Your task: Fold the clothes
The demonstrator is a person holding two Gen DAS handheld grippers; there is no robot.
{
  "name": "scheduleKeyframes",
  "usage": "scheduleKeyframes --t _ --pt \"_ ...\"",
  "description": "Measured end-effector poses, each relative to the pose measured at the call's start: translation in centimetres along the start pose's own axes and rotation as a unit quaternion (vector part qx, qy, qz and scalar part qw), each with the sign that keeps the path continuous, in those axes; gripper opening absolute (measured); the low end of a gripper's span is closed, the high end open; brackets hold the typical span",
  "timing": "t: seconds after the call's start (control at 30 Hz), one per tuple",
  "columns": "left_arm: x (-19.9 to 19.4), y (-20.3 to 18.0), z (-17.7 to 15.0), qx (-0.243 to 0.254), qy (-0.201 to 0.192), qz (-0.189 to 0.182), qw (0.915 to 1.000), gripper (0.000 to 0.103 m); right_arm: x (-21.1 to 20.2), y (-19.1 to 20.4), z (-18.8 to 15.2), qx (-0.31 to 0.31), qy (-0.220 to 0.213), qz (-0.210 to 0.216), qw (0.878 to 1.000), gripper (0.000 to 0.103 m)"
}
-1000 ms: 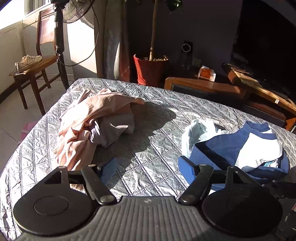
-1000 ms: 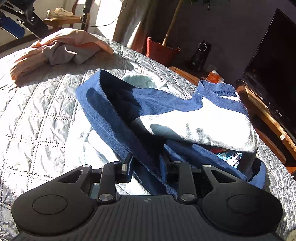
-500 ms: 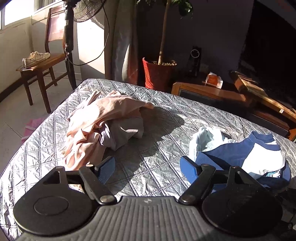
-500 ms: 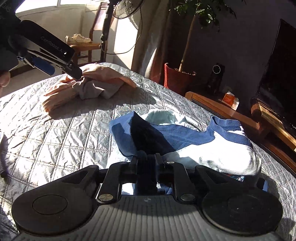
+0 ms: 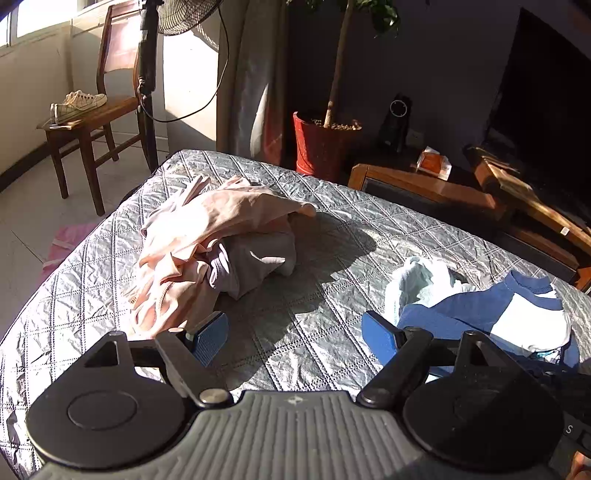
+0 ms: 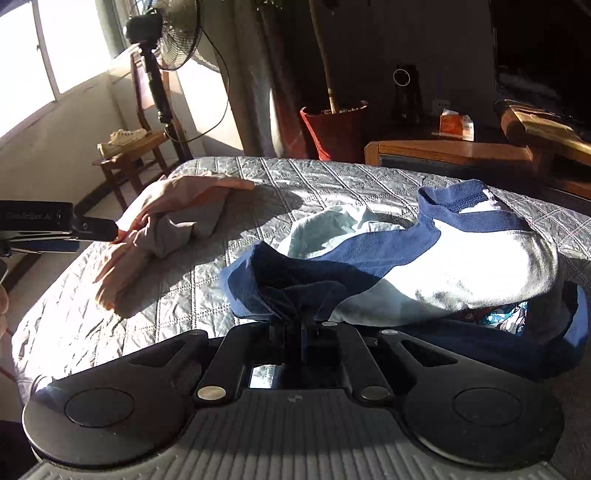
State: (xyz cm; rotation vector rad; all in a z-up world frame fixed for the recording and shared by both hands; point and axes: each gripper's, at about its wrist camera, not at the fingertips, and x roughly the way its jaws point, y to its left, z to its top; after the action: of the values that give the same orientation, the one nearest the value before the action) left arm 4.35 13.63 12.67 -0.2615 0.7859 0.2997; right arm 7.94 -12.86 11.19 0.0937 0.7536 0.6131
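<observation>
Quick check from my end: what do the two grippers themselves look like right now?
Both look alike: a grey ribbed body, two round black discs, black linkage bars with silver pivot pins. The left gripper has blue ribbed fingers. The right gripper shows dark fingers, mostly hidden. Faint lettering marks the left gripper's side.

Ahead of the left gripper [image 5: 293,334] the quilted bed [image 5: 332,332] carries 2 heaps of clothes: 1 pink-and-grey pile [image 5: 218,247] beyond its left finger, 1 blue-and-white garment [image 5: 491,310] by its right finger. Further off stand 1 wooden chair [image 5: 92,122] with 1 pair of sneakers [image 5: 77,105], 1 fan [image 5: 177,16], 1 red plant pot [image 5: 321,147]
</observation>
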Motion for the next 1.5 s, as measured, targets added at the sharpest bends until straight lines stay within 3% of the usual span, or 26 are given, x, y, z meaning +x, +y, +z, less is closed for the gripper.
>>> scheduleKeyframes --t 0.2,0.3,0.33,0.4,0.43,0.47,0.5,0.6,0.67,0.77,0.87,0.97,1.03,1.1,1.13,1.2,1.37,1.5 --pt "-0.1 0.8 0.2 -0.018 -0.002 0.008 0.9998 0.077 -2.0 2.8 12.1 0.000 -0.109 0.037 0.993 0.008" --pt "-0.1 0.9 0.3 -0.028 -0.004 0.010 0.9995 0.077 -2.0 5.5 17.5 -0.060 -0.196 0.014 0.979 0.015" --pt "-0.1 0.8 0.4 -0.030 -0.004 0.010 0.9995 0.077 -1.8 6.1 18.7 -0.077 -0.203 0.018 0.976 0.020" --pt "-0.1 0.7 0.4 -0.029 -0.004 0.008 0.9995 0.077 -1.3 6.5 20.0 -0.092 -0.183 0.005 0.979 0.048" --pt "0.0 0.7 0.4 -0.027 -0.003 0.007 0.9996 0.077 -1.4 6.3 19.7 -0.093 -0.185 -0.024 0.978 0.070" --pt "0.0 0.6 0.4 -0.025 -0.003 0.007 0.9997 0.077 -1.7 5.8 18.7 -0.093 -0.189 -0.047 0.976 0.078" --pt "0.0 0.7 0.4 -0.025 -0.002 0.007 0.9997 0.077 -2.0 5.3 17.5 -0.093 -0.193 -0.068 0.974 0.078" --pt "-0.1 1.1 0.5 -0.031 -0.002 0.004 0.9995 0.078 -2.0 3.4 11.1 -0.078 -0.118 -0.120 0.983 0.078" --pt "-0.1 1.2 0.5 -0.031 -0.001 0.003 0.9995 0.078 -1.5 2.9 4.8 -0.064 -0.049 -0.114 0.990 0.079" --pt "-0.1 1.2 0.4 -0.029 0.000 0.003 0.9996 0.078 -1.0 4.4 -4.6 -0.077 0.038 -0.120 0.989 0.079" --pt "-0.1 0.8 0.2 -0.022 0.001 0.004 0.9998 0.078 -0.2 6.8 -10.5 -0.134 0.071 -0.135 0.979 0.080" --pt "0.1 0.2 0.0 -0.013 0.003 0.002 0.9999 0.078 1.0 8.1 -12.3 -0.194 0.060 -0.180 0.963 0.082" --pt "0.2 -0.2 0.0 -0.008 0.006 -0.001 1.0000 0.078 2.1 7.1 -12.0 -0.175 0.073 -0.180 0.965 0.079" --pt "0.3 -0.6 -0.1 -0.003 0.008 -0.003 1.0000 0.079 2.9 5.9 -12.0 -0.157 0.101 -0.163 0.969 0.029" --pt "0.4 -0.8 -0.1 -0.001 0.009 -0.003 1.0000 0.079 2.7 5.6 -12.3 -0.160 0.100 -0.155 0.970 0.016" --pt "0.4 -1.1 -0.2 0.003 0.010 -0.004 0.9999 0.080 1.5 5.4 -12.7 -0.166 0.110 -0.134 0.971 0.014" --pt "0.4 -1.5 -0.3 0.011 0.012 -0.010 0.9998 0.080 -5.1 4.4 -13.7 -0.219 0.134 -0.124 0.959 0.014" --pt "0.2 -1.3 -0.2 0.008 0.011 -0.012 0.9998 0.080 -12.0 2.7 -15.3 -0.293 0.198 -0.117 0.928 0.015"
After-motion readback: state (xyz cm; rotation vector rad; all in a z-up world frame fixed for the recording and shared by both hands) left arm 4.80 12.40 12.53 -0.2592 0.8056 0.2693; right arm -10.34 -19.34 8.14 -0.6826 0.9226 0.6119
